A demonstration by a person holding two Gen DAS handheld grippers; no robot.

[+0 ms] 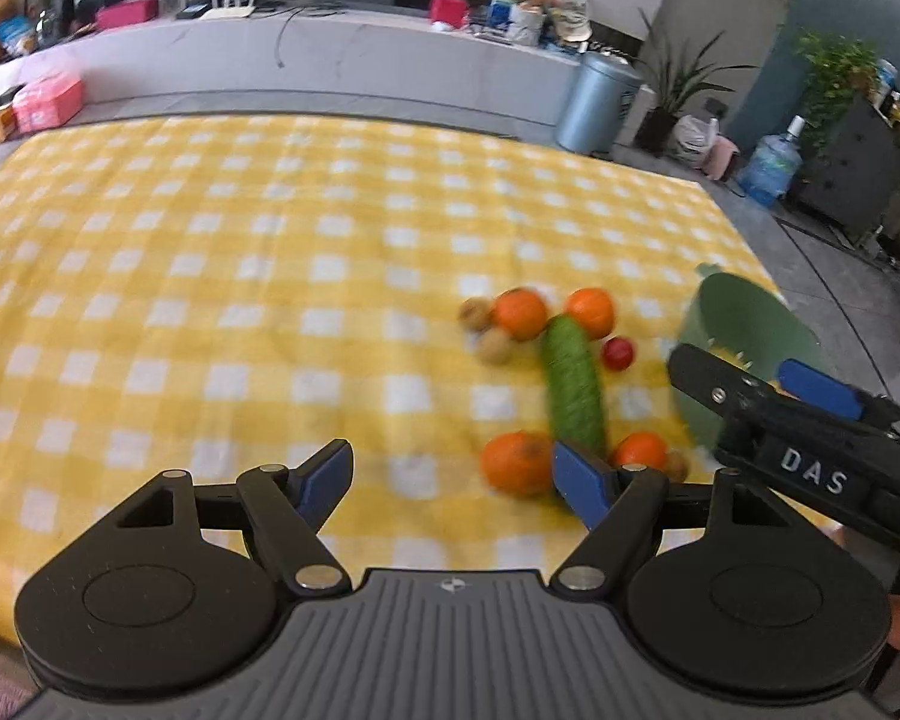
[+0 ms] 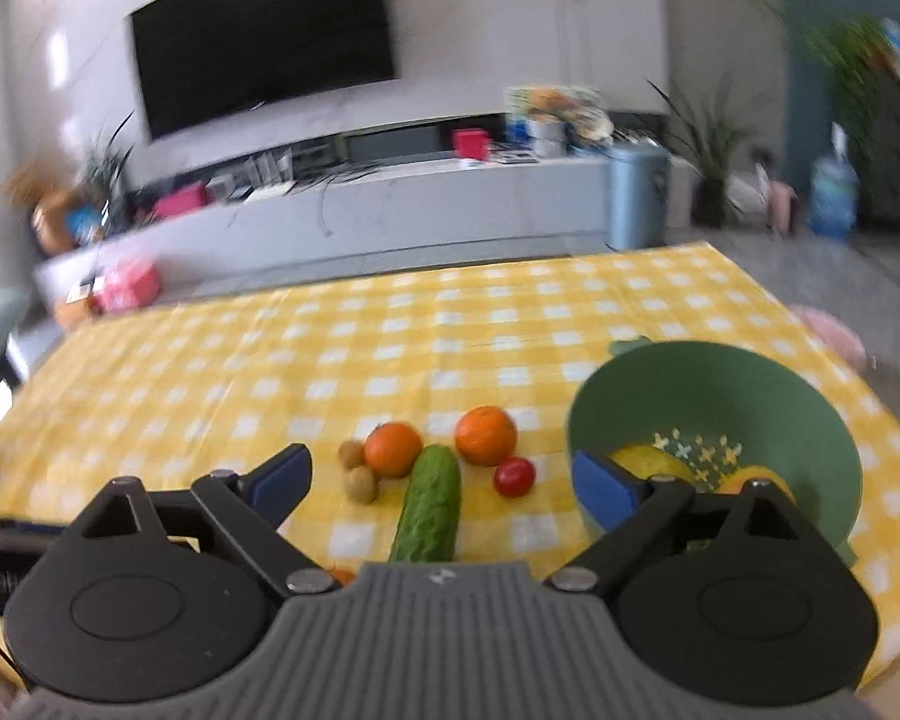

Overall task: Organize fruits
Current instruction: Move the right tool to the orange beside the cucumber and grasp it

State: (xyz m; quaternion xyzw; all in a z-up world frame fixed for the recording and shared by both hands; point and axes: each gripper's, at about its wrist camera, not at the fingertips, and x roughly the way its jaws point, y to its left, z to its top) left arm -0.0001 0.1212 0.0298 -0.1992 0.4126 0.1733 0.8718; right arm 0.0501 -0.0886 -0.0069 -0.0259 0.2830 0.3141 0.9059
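Note:
Loose fruit lies on the yellow checked cloth (image 1: 210,300): a cucumber (image 1: 573,390) (image 2: 429,504), two oranges (image 2: 393,449) (image 2: 486,435) beyond it, two kiwis (image 2: 361,484), and a small red tomato (image 2: 514,477). Two more oranges (image 1: 516,462) (image 1: 639,450) lie at the cucumber's near end. A green colander bowl (image 2: 630,372) (image 1: 744,324) stands to the right and holds a yellow fruit (image 2: 648,462) and an orange one (image 2: 762,477). My left gripper (image 1: 453,474) is open and empty, above the near oranges. My right gripper (image 2: 444,483) (image 1: 750,372) is open and empty, beside the bowl.
The cloth's right edge runs just past the bowl, with floor beyond. Across the room are a long grey bench (image 2: 390,210) with clutter, a TV (image 2: 264,36), a blue-grey bin (image 1: 600,102), potted plants and a water bottle (image 1: 771,162). A pink box (image 1: 48,102) sits far left.

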